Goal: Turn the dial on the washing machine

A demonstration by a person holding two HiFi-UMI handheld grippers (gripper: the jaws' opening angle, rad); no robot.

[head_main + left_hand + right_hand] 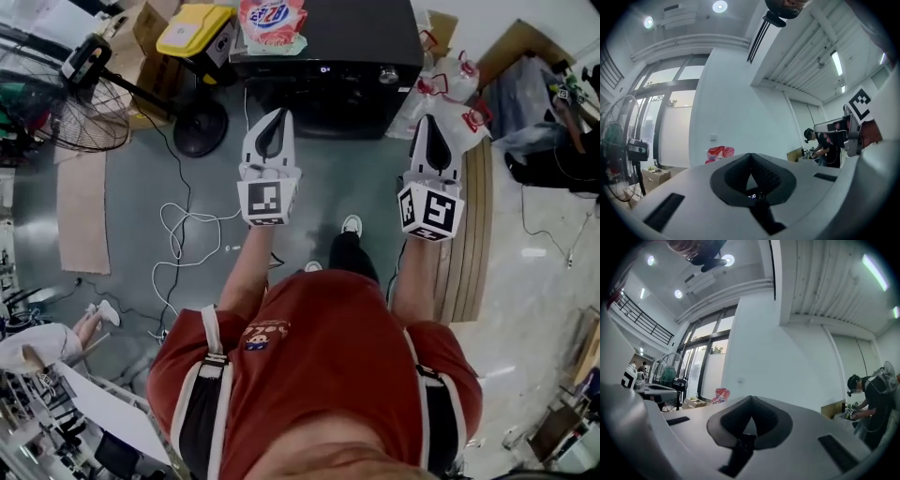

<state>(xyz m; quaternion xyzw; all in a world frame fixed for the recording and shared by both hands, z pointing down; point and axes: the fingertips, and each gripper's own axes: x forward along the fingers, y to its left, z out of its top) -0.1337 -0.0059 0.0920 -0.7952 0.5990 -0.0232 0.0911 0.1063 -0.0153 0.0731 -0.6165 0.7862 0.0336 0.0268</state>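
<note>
Two grippers hang side by side, left gripper [273, 114] and right gripper [432, 120] both clenched on nothing. Ahead stands the black washing machine [328, 47], its dial [388, 75] at the front's right end, untouched.

- The grey floor [319, 183] is being occupied at its far side by the black washing machine [328, 75].
- A fan's round black base [200, 127] is being carried just left of the machine.
- A white cable [178, 239] is being borne in loose loops.
- A flat cardboard sheet [82, 211] is being supported at the left.
- White bags with red handles [455, 89] and long wooden boards [473, 225] are being carried at the right.
</note>
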